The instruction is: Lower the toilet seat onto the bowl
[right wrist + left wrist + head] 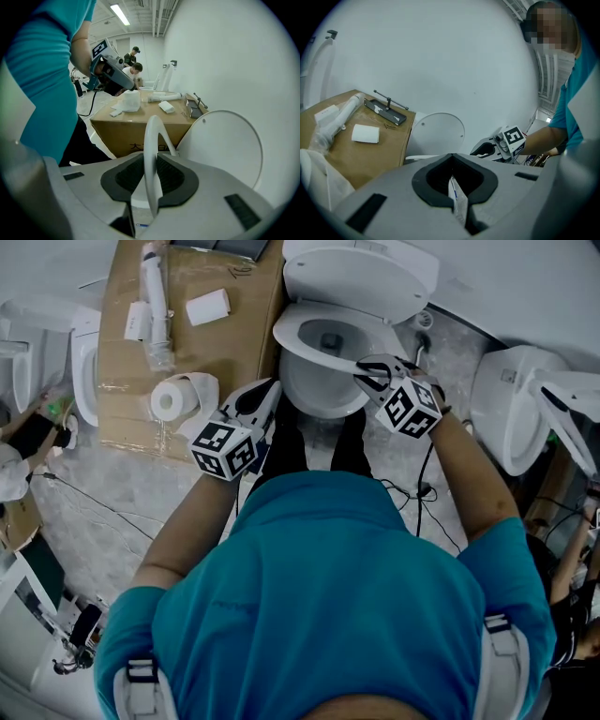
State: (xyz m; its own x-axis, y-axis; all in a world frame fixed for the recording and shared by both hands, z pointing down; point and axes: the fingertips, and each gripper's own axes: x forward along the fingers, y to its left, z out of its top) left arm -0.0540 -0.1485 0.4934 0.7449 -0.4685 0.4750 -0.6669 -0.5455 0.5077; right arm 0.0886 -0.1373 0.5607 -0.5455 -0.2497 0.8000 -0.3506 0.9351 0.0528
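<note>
The person in the teal shirt leans over the white ceramic toilet bowl, which stands on the grey floor against the right edge of a brown cardboard box. The round white lid is tipped back towards the wall. The white plastic toilet seat ring is up off the bowl, forward of the lid; how steeply it leans I can't quite judge.

The right claw has the ring's free front rim. Its jaws are set about half wide, the ring runs edge-on between them, and the dark pads lie along both faces. I take that as a grip, if a light one. The left claw hovers off the bowl's left side, by the box's near right corner. Its jaws are narrowed until the tips meet, with nothing in them. A white paper roll sits at the near edge of the box, well clear.

To my eye the lowering itself is the step in hand, and it is not finished. The next move calls for the right claw to carry the rim forward and down along the hinge's arc. It should hold on until the ring lies flat on the bowl, and only then open. Letting go early would likely drop the seat hard.
</note>
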